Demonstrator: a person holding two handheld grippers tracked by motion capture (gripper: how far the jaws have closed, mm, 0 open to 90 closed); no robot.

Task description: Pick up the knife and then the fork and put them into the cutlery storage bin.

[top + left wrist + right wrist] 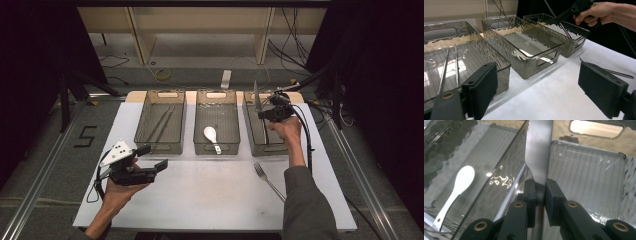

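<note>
We see the right gripper (265,114) above the right-hand bin (266,145) of three smoked plastic bins at the far side of the white table (210,195). Its jaws are clamped tight on a table knife (256,96); in the right gripper view the pads pinch the metal (538,157) where blade meets handle, and the blade runs up and away over the wall between the right bin (586,170) and the middle bin (486,165). In the high view the knife stands nearly upright over the bin's far end.

Over on the left, the left gripper (155,161) hangs just above the table in front of the left bin (161,122), its jaws spread wide with nothing between them; its own view shows the two black pads (482,87) far apart.

We spot a white spoon (211,136) lying in the middle bin (216,127), a pair of chopsticks (161,124) in the left bin, and a fork (267,180) on the table near the right forearm.
</note>
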